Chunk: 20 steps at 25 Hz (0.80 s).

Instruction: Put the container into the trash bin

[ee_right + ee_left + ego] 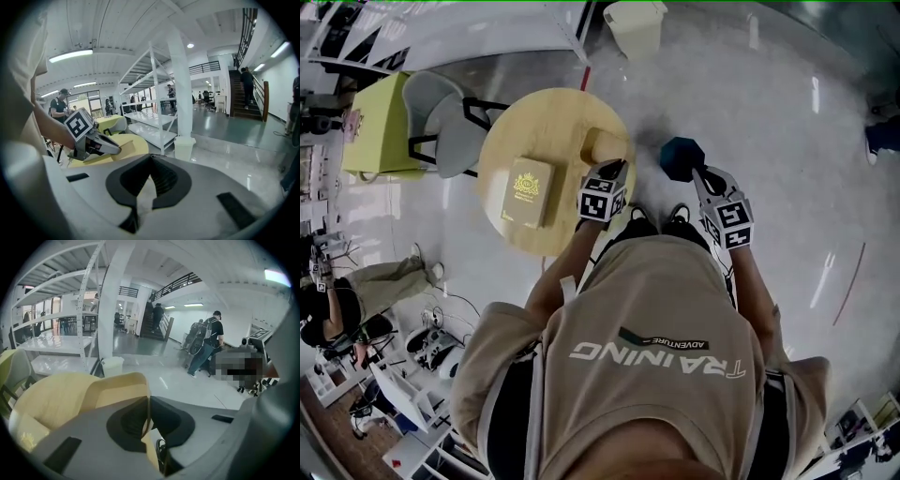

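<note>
A tan, thin-walled container hangs a little above the right edge of the round wooden table. My left gripper is shut on its near wall. In the left gripper view that wall runs pinched between the two jaws, and the container's open rim fills the left. The right gripper view shows the container at the left gripper's tip. The pale trash bin stands on the floor beyond the table, also seen as the bin and the bin. My right gripper is shut and holds nothing.
A cream box with a gold emblem lies on the table. A grey chair and a yellow-green table stand to its left. A dark teal hexagonal object sits just beyond the right gripper. White shelving and people are farther off.
</note>
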### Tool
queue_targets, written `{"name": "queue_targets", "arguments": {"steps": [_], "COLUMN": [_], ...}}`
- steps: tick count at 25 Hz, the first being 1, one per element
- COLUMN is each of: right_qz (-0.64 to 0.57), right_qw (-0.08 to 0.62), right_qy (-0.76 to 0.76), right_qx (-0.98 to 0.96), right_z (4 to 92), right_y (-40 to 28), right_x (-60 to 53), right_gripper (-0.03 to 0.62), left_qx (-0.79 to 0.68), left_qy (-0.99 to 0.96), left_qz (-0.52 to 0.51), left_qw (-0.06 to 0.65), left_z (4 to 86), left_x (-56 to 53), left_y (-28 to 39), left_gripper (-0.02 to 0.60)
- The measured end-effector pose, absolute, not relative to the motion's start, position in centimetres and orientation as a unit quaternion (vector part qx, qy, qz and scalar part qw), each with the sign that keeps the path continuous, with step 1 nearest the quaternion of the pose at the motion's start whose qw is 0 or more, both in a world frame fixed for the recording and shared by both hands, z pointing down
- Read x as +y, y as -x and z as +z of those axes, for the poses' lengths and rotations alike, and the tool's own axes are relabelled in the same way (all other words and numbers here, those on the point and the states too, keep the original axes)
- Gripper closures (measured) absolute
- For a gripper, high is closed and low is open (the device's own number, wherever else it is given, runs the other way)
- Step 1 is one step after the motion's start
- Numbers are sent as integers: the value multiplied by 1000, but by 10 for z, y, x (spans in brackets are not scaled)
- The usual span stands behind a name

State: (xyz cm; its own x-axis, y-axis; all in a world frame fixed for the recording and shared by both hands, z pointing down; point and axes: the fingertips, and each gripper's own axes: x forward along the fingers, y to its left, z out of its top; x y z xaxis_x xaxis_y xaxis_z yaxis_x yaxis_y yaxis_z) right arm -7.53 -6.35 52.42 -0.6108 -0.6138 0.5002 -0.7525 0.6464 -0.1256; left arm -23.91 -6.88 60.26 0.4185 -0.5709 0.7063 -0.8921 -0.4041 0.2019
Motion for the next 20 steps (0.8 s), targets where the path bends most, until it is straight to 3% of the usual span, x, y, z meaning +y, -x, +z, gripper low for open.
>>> {"name": "queue_targets", "arguments": {"steps": [20], "right_qz": [194], "right_qw": [184], "right_qy": [-459], "right_qx": [-847], "right_z": [531], "right_y": [-14], "right_x": [-45], "right_gripper": [591], "left_qx": [-402], "left_qy": [-825], "left_qz": [278], "left_qw": [285], "left_z": [605], "left_x": [-79], "left_y": [149], "left_gripper": [560]}}
